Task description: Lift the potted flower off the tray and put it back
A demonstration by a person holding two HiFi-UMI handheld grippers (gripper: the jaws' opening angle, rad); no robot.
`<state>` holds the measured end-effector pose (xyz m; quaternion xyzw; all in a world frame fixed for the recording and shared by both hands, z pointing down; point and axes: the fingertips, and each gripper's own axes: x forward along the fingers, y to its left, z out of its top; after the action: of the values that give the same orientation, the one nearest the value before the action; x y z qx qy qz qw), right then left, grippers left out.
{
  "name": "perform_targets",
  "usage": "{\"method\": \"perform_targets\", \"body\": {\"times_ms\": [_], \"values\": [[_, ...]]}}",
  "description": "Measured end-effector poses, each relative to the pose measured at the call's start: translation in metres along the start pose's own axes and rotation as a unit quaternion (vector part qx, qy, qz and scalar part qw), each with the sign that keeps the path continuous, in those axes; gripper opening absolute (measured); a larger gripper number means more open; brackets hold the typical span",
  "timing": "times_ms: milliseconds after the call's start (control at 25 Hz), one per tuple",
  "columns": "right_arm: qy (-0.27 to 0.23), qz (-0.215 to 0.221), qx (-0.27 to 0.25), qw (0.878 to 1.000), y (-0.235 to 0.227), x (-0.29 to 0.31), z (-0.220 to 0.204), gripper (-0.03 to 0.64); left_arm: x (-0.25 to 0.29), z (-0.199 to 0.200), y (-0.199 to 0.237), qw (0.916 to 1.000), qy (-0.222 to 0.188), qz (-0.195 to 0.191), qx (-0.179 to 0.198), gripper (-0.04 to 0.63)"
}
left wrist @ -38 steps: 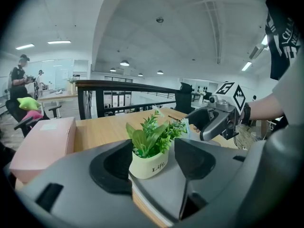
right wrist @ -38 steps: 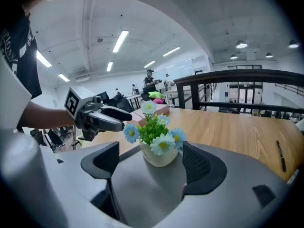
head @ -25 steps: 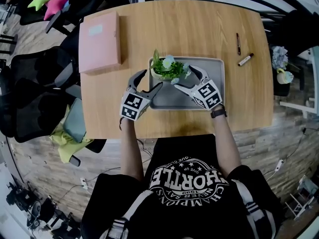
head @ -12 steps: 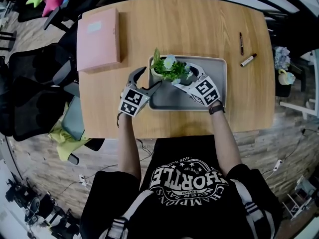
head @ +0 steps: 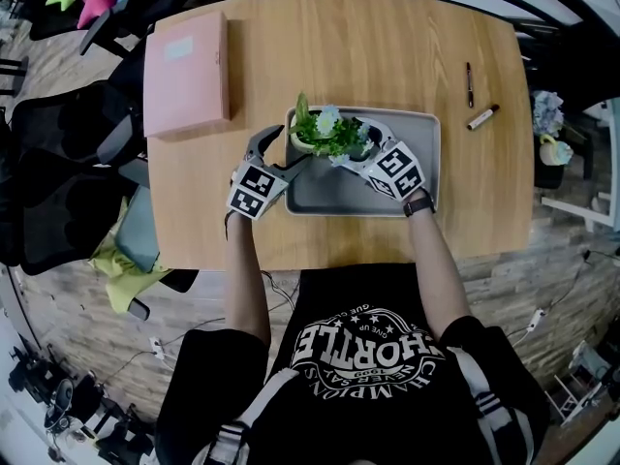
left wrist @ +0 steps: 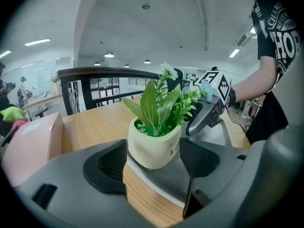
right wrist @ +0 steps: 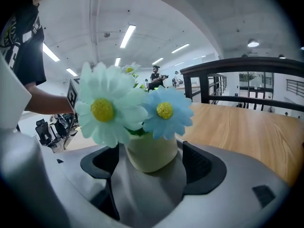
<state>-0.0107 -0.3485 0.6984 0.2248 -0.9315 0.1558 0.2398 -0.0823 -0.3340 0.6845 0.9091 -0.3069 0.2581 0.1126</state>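
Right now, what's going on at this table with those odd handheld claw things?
A person holds a two-jaw gripper in each hand and is working on a small potted flower. It stands at the far left corner of a grey tray on the wooden table. The left gripper and the right gripper come at it from opposite sides, each with its jaws apart and the pot in the gap. Neither has closed on it, and the flower has not yet been lifted.

Matt metal tray [head: 329, 194], wood-grain tbl [head: 368, 46], smooth pot [left wrist: 152, 148]
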Motion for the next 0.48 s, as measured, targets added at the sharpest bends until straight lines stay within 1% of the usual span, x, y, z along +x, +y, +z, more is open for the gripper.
{"method": "perform_targets", "body": {"times_ms": [160, 320, 360, 440, 480], "values": [[-0.003, 0.014, 0.003, 1.0, 0.0, 0.005, 0.0, 0.422, 0.005, -0.004, 0.002, 1.0, 0.003, 0.004, 0.0, 0.35], [-0.006, 0.02, 0.0, 1.0, 0.002, 0.009, 0.001, 0.416, 0.008, 0.0, 0.001, 0.9999, 0.001, -0.003, 0.014, 0.338], [-0.007, 0.021, -0.001, 1.0, 0.003, 0.01, 0.001, 0.411, 0.008, 0.0, 0.0, 0.9998, 0.0, -0.006, 0.017, 0.333], [-0.009, 0.02, -0.003, 1.0, 0.003, 0.012, 0.002, 0.373, 0.009, 0.0, 0.0, 0.9998, -0.002, -0.009, 0.018, 0.316], [-0.01, 0.019, -0.004, 1.0, 0.002, 0.012, 0.003, 0.377, 0.009, 0.0, 0.0, 0.9998, -0.003, -0.009, 0.015, 0.316]]}}
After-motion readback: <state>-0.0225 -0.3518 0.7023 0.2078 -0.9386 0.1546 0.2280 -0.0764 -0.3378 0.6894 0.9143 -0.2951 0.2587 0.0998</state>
